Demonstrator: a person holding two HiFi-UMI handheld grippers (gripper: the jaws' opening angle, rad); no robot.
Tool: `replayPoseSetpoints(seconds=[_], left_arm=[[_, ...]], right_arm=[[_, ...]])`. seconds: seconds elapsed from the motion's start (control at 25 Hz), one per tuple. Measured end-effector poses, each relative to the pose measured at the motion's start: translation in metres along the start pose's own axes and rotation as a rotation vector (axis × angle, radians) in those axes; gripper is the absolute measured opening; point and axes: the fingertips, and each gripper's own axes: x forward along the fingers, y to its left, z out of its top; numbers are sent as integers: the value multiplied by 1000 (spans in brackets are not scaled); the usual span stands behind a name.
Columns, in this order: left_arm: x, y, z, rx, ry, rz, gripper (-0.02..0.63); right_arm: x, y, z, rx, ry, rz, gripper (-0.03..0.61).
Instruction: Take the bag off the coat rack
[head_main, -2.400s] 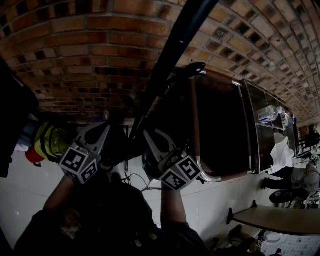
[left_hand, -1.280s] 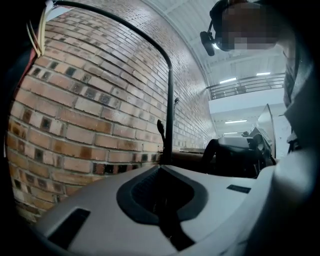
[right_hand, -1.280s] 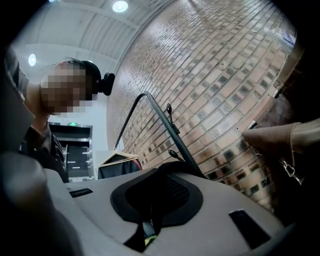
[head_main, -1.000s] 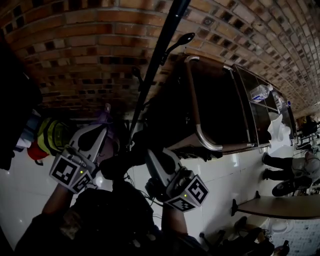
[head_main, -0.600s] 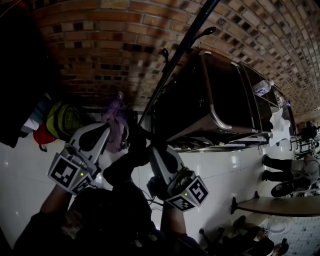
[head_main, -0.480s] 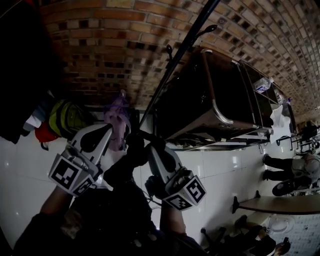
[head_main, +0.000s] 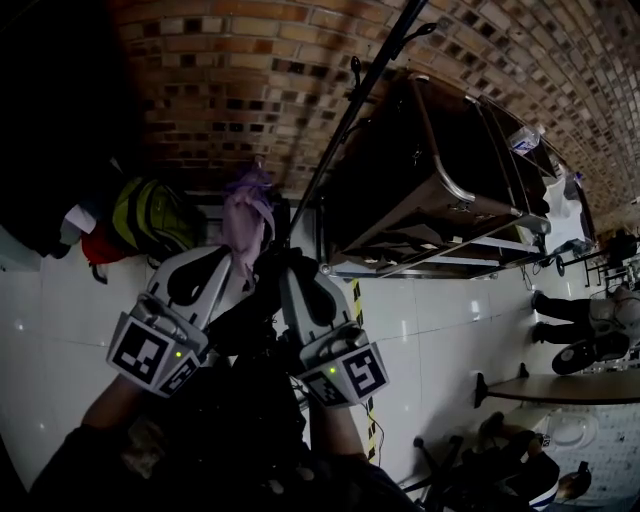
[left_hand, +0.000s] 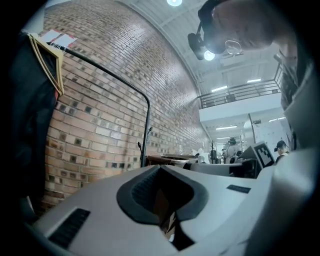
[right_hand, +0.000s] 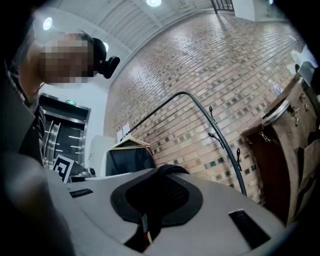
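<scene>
Brick wall (head_main: 250, 80) behind the coat rack (head_main: 352, 122). Your left gripper (head_main: 230, 256) has its jaws together. Your right gripper (head_main: 284, 266) is clamped on the dark bag (head_main: 245, 318). Square-marker cubes (head_main: 150, 352) face up.

The head view looks steeply down on the left gripper (head_main: 221, 259) and right gripper (head_main: 286, 266). Both gripper views look roughly level, close along their jaws. All three share the brick wall (head_main: 220, 90) and rack (head_main: 348, 132).

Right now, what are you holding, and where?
The left gripper and right gripper seem to pinch the black bag by its top strap.
</scene>
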Motion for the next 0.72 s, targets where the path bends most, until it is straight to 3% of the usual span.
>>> replayPoseSetpoints(seconds=[0.4, 0.72], left_arm=[[-44, -22, -3, 23, -1, -5, 18], [-52, -52, 1, -5, -25, -103, 18]], right_arm=[[-15, 35, -14, -114, 31, -106, 21], [-42, 42, -19, -113, 81, -159, 20]])
